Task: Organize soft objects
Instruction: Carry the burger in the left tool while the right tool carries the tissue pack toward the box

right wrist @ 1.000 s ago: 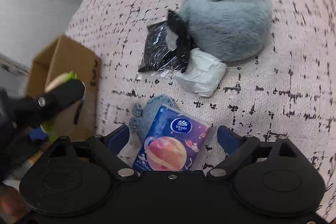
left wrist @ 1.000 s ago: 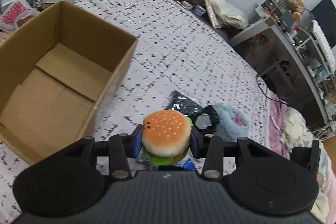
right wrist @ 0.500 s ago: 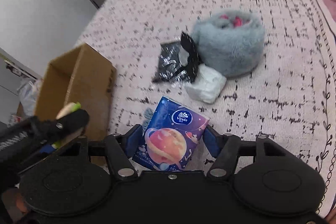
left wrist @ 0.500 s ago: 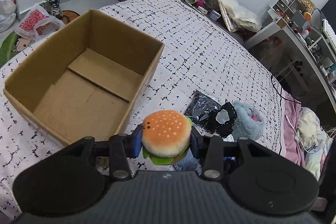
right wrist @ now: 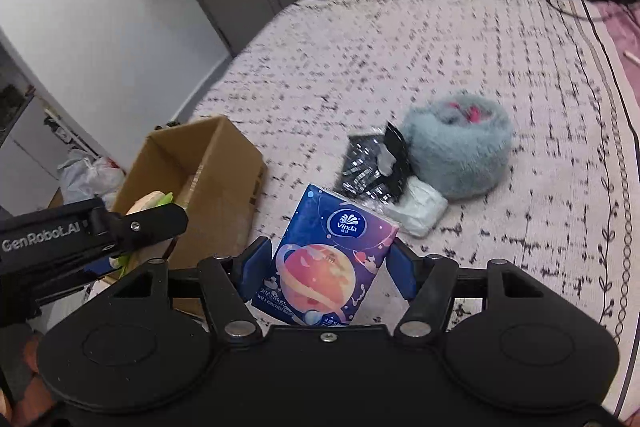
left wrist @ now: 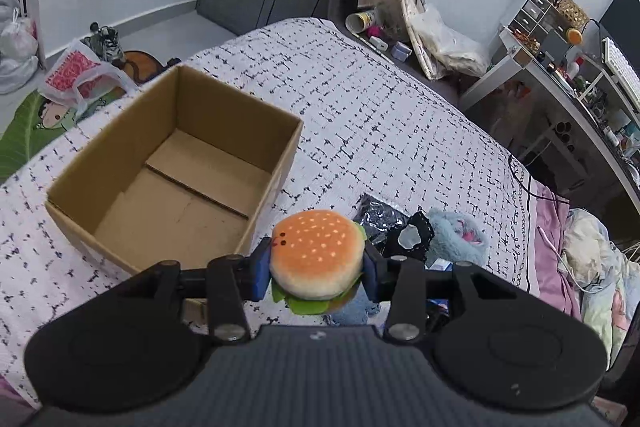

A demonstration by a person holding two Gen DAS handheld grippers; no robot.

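Room: a bedroom with pale walls, a dark wardrobe past the far end of the bed, and a cluttered desk [left wrist: 560,95] along one side.
Bed [left wrist: 380,115]: covered by a white spread with a black dashed grid; it carries everything named below.
Cardboard box [left wrist: 176,167]: open-topped and empty inside, standing near the bed's edge on the wardrobe side, just beyond the left gripper.
Fluffy grey-blue pouch [right wrist: 460,147]: lies on the bed towards its middle, well apart from the box, with pink showing in its opening.
Black foil packet [right wrist: 368,163]: flat on the spread, touching the pouch on the side that faces the box.
White soft pack [right wrist: 418,207]: rests against the pouch and the foil packet, on their near side.
Left gripper [left wrist: 316,263]: raised over the bed by the near corner of the box; its jaws are drawn in narrow and press both sides of the burger plush.
Burger plush [left wrist: 318,259]: clamped between the left jaws, bun top up, green felt lettuce hanging below.
Right gripper [right wrist: 326,263]: lifted above the bed between box and pouch; its jaws are about half open and clamp the tissue pack from both sides, after closing in on it.
Tissue pack [right wrist: 326,263]: blue, with a planet print, upright in the right jaws and off the spread.
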